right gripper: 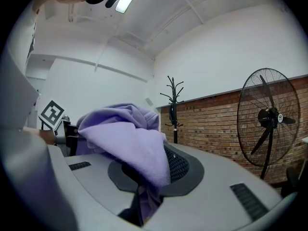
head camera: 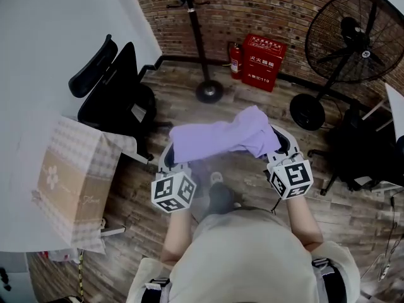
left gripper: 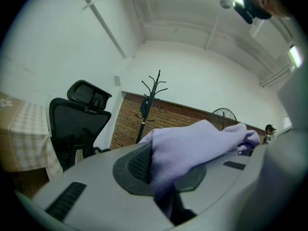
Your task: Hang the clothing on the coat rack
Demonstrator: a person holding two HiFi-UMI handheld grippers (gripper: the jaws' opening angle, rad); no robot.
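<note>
A lilac garment (head camera: 222, 135) hangs stretched between my two grippers, above the wooden floor. My left gripper (head camera: 169, 158) is shut on its left end, where the cloth (left gripper: 192, 150) is pinched between the jaws. My right gripper (head camera: 278, 145) is shut on the right end, the cloth (right gripper: 139, 148) bunched over its jaws. The black coat rack (head camera: 197, 40) stands ahead by the brick wall, its round base (head camera: 209, 91) on the floor. Its hooked top (left gripper: 153, 88) shows in the left gripper view, and the rack (right gripper: 173, 105) appears in the right gripper view too. A dark item hangs on it.
A black office chair (head camera: 117, 90) stands at the left, beside a table with a checked cloth and cardboard box (head camera: 66, 182). A large floor fan (head camera: 344, 49) stands at the right. A red extinguisher box (head camera: 262, 62) sits against the brick wall.
</note>
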